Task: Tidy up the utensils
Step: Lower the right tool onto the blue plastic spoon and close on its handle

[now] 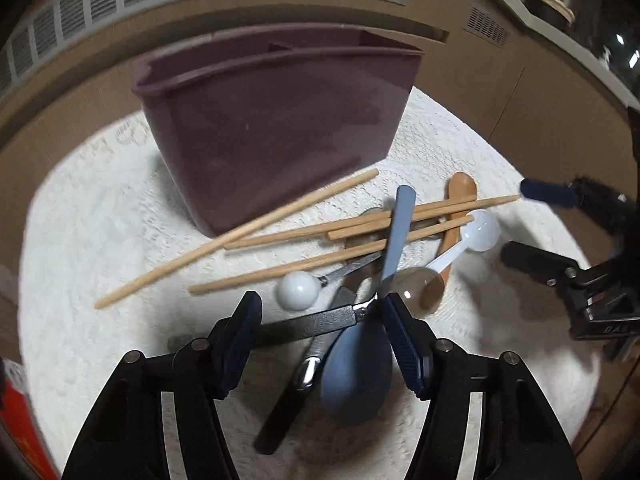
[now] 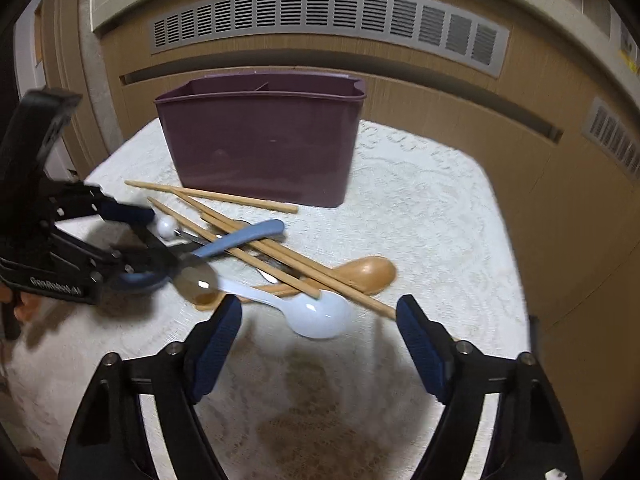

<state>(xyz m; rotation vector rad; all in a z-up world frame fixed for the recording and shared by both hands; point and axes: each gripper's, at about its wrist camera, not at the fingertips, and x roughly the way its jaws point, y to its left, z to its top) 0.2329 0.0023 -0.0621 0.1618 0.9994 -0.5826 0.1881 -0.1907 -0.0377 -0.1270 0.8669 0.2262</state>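
Observation:
A purple utensil holder [image 1: 276,120] stands at the back of the white lace mat [image 1: 100,216]; it also shows in the right wrist view [image 2: 264,136]. Before it lies a pile: several wooden chopsticks [image 1: 256,228], a blue spoon [image 1: 356,364], a white spoon [image 2: 316,314], a wooden spoon [image 2: 368,272], a clear spoon [image 2: 198,282] and black-handled cutlery [image 1: 312,324]. My left gripper [image 1: 320,312] is open, low over the blue spoon's bowl. My right gripper [image 2: 320,316] is open, just before the white spoon. The left gripper [image 2: 156,236] shows in the right wrist view.
Wood-grain cabinet panels with grey vent grilles [image 2: 328,16] stand behind the mat. The right gripper [image 1: 560,240] shows at the right of the left wrist view. A brown stain [image 2: 304,420] marks the mat near the right gripper.

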